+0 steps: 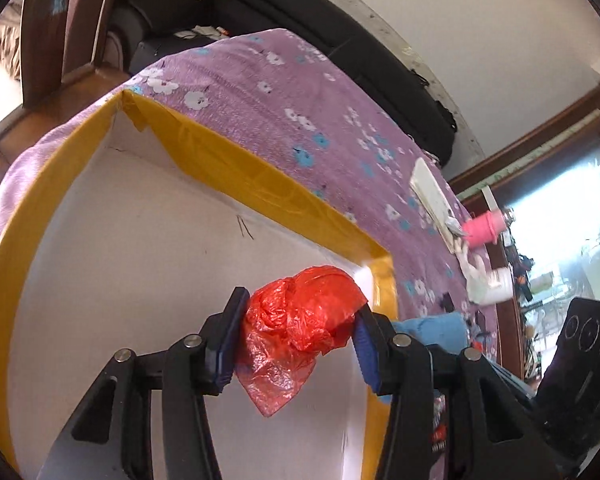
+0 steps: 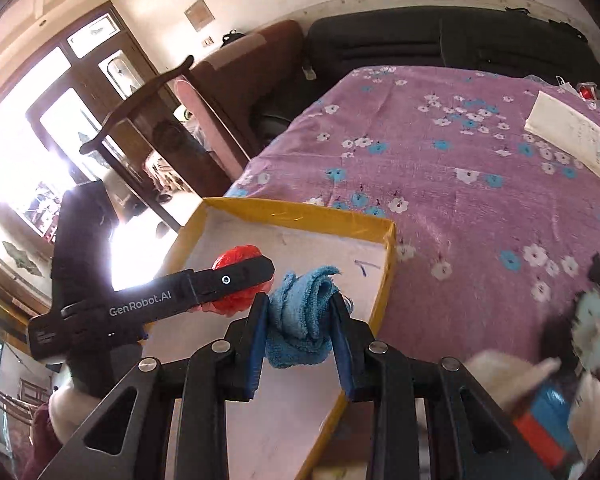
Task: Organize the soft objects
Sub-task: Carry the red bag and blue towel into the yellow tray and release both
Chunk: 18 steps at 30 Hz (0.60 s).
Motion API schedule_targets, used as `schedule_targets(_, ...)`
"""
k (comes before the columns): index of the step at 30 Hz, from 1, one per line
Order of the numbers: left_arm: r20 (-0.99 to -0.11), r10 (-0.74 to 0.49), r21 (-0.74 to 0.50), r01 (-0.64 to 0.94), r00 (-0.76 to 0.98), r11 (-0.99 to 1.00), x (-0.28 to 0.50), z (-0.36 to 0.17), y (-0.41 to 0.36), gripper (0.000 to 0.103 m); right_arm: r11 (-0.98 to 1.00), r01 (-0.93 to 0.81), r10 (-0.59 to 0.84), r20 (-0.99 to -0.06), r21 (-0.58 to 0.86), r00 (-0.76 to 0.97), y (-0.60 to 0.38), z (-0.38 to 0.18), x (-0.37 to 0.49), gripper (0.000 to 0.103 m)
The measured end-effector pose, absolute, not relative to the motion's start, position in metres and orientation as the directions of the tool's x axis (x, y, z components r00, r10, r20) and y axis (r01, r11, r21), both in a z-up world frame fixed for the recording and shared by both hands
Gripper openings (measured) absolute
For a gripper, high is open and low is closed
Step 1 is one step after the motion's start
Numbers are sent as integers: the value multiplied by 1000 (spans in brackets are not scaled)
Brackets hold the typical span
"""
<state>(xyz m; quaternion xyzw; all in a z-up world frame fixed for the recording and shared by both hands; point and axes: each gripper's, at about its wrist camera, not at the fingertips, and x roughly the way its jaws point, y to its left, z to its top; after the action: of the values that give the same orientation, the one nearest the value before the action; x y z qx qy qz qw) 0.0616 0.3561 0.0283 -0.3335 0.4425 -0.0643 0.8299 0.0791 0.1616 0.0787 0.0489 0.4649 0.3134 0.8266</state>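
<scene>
My left gripper (image 1: 298, 322) is shut on a crumpled red plastic bag (image 1: 300, 320) and holds it over the white floor of a yellow-rimmed box (image 1: 228, 168). My right gripper (image 2: 300, 320) is shut on a folded blue towel (image 2: 304, 316) above the same box (image 2: 320, 216), near its right wall. The left gripper (image 2: 236, 280) with the red bag (image 2: 236, 258) shows in the right wrist view, just left of the towel. The blue towel (image 1: 432, 328) shows at the right in the left wrist view.
The box sits on a purple flowered cloth (image 2: 460, 184) over a table. A white flat packet (image 2: 572, 136) lies at the far right. A pink cup (image 1: 486, 226) and a white cup (image 1: 500, 284) stand beyond. Blurred soft items (image 2: 540, 380) lie at right. A wooden chair (image 2: 140, 104) stands left.
</scene>
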Motion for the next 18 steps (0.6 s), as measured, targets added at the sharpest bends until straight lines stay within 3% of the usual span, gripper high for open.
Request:
schedule_targets(5,-673,-407,-629,-189,617,754,71,28,357,62,816,-469,537,-744,338,397,164,71,96,36)
schedule_targets(10,-667,-392,-628,-194,634,754,66,37,360,65,831,-453,528,-712,323,462,154,82,98,72)
schedule_targets(15,-644,-363,-607,-160,673,779,45,68,358,65,841,-448,521,-678,303,520,126,109,81,72)
schedule_targets(18,-634,-338,-560,-111,696,821,24,93,344,70,853,-449,503,-655,267,564,101,127,58,78)
